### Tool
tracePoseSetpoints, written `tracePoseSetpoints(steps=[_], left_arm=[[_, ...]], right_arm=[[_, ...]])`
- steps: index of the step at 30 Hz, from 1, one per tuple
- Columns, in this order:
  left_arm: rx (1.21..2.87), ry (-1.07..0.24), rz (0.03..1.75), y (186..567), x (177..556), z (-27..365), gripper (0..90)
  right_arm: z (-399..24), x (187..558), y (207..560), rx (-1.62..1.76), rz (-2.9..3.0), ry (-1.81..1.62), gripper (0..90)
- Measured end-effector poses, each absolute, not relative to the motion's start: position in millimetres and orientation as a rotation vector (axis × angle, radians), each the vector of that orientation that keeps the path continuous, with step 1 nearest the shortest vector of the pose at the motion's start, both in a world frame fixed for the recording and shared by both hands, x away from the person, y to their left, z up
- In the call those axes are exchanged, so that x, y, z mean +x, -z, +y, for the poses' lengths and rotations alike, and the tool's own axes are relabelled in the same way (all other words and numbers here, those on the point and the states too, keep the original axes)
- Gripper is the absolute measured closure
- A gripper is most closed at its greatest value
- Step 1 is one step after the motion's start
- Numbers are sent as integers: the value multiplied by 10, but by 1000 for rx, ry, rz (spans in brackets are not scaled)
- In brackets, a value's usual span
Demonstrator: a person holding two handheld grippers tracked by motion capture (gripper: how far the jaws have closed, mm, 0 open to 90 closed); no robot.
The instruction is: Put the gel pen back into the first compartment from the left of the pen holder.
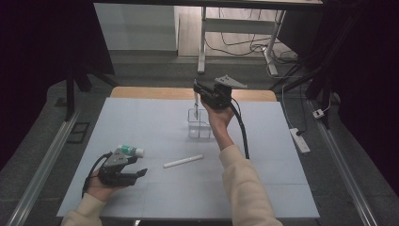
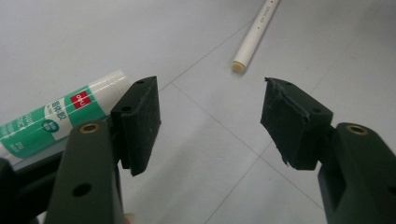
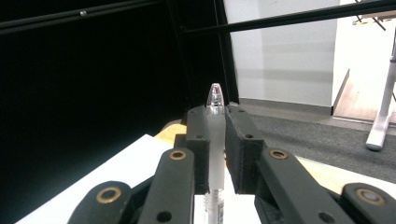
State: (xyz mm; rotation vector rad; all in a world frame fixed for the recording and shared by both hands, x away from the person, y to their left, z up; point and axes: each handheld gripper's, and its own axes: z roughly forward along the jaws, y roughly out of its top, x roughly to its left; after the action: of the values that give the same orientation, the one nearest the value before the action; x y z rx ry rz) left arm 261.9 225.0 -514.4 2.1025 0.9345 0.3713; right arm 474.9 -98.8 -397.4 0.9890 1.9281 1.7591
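Observation:
My right gripper (image 1: 197,88) is raised over the far middle of the table and is shut on a clear pen (image 1: 195,102). In the right gripper view the pen (image 3: 215,99) stands upright between the pads of that gripper (image 3: 215,135), its tip poking above them. The pen hangs just above a clear plastic holder (image 1: 199,126). My left gripper (image 1: 140,173) rests at the near left, open with nothing between its jaws (image 2: 210,112). A green-and-white glue stick (image 1: 131,150) (image 2: 49,122) lies just beside its left jaw. A white tube (image 1: 183,161) (image 2: 258,31) lies ahead of it.
The white table top (image 1: 263,188) ends in a wooden strip (image 1: 141,92) at the far edge. A power strip (image 1: 299,140) lies on the floor to the right. Desk legs (image 1: 202,42) and cables stand beyond the table. Metal rails (image 1: 47,160) run along both sides.

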Motion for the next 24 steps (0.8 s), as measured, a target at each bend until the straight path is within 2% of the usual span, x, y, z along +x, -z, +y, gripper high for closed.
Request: tracePoseSetpoints(steps=[5,9,12,24], left_arm=[[2110,-371,932,5152,2622,2240,373],[2111,-375,932,5152,2624,2244,373],[2111,-374,932,5151,2621,2243,373],[2114,-376,934,5151,2621,2238,373]], right_arm=[[-975,4755,4015,984,1945,-1740,782],[-965,4744,4034,980,1964,-1657,605],[-979,4710,4028,976,1970,-1612,553],[-1245,4570,4055,965,2033,-1549,531]])
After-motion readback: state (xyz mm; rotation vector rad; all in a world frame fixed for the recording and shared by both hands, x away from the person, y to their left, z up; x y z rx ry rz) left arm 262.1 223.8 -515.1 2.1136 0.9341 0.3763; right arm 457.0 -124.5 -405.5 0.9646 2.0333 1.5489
